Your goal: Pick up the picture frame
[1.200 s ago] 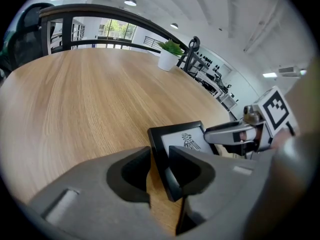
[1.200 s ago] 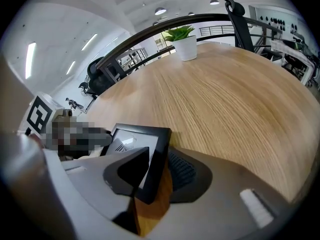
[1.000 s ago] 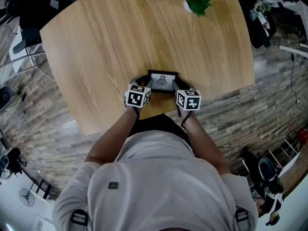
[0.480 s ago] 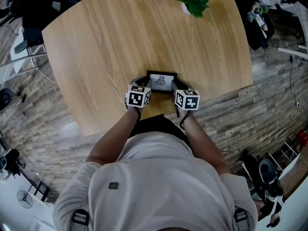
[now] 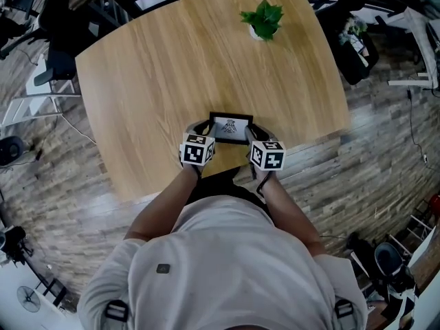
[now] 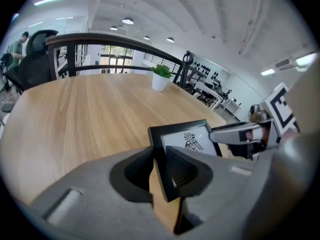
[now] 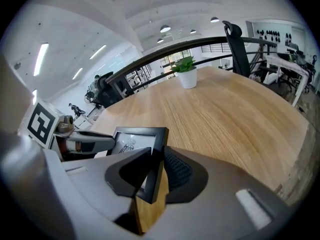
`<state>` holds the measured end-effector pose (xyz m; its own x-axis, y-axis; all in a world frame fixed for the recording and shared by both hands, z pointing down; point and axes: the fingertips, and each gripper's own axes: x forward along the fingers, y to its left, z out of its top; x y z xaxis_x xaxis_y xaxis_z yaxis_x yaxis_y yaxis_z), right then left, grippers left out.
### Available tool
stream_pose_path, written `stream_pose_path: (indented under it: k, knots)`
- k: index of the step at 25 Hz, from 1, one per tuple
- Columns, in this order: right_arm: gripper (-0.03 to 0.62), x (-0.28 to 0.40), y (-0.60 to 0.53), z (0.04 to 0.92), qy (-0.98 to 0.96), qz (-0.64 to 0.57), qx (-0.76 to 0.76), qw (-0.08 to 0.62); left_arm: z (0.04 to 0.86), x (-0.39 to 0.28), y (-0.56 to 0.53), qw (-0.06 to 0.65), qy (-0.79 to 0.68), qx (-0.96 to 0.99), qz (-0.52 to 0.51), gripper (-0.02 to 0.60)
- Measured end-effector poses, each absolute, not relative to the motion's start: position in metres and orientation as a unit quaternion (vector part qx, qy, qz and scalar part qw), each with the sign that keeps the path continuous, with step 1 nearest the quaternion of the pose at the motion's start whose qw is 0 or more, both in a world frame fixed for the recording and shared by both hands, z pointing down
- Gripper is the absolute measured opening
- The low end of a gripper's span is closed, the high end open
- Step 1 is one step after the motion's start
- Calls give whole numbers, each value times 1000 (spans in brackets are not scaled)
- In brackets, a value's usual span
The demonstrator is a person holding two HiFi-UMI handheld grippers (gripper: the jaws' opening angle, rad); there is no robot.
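Note:
A small black picture frame [image 5: 230, 127] with a white print of a dark figure hangs just above the near edge of the wooden table [image 5: 172, 60]. My left gripper [image 5: 207, 126] grips its left side and my right gripper [image 5: 252, 133] its right side. In the left gripper view the frame's [image 6: 187, 141] left bar sits between the jaws of the left gripper [image 6: 159, 166], which are closing, pads pressing on it. Seen from the right gripper view, the frame's [image 7: 132, 139] right bar is pinched in the closing right gripper [image 7: 156, 170].
A potted green plant [image 5: 261, 19] in a white pot stands at the table's far right. A black railing [image 7: 200, 46] and office chairs [image 5: 58, 67] lie beyond the table. The floor [image 5: 364, 157] is wood plank, and the person stands at the near edge.
Both grippers have tightened on the frame's sides and risen together, so the frame has come up off the table. The head camera's view has shifted a little.

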<state>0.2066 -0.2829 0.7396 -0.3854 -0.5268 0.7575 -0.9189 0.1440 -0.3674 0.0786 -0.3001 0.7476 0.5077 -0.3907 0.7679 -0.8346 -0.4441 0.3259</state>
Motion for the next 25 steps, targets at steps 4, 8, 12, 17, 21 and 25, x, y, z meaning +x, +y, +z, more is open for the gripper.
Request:
stream_pose_path:
  k: [4, 8, 12, 17, 21, 25]
  knots:
    - [94, 214, -282, 702, -735, 387, 516, 208, 707, 86, -302, 323, -401, 808, 286, 83]
    - [92, 224, -280, 663, -750, 355, 527, 184, 665, 95, -299, 294, -416, 822, 254, 81]
    - [92, 234, -273, 625, -763, 324, 535, 160, 622, 104, -292, 259, -428, 835, 229, 81]
    - [92, 244, -272, 581, -780, 284, 544, 126, 571, 114, -289, 209, -443, 848, 202, 80]
    - [91, 252, -262, 556, -789, 266, 543, 104, 544, 121, -276, 182, -454, 851, 190, 80]
    - [91, 254, -251, 545, -795, 263, 539, 91, 528, 124, -265, 169, -461, 851, 185, 80]
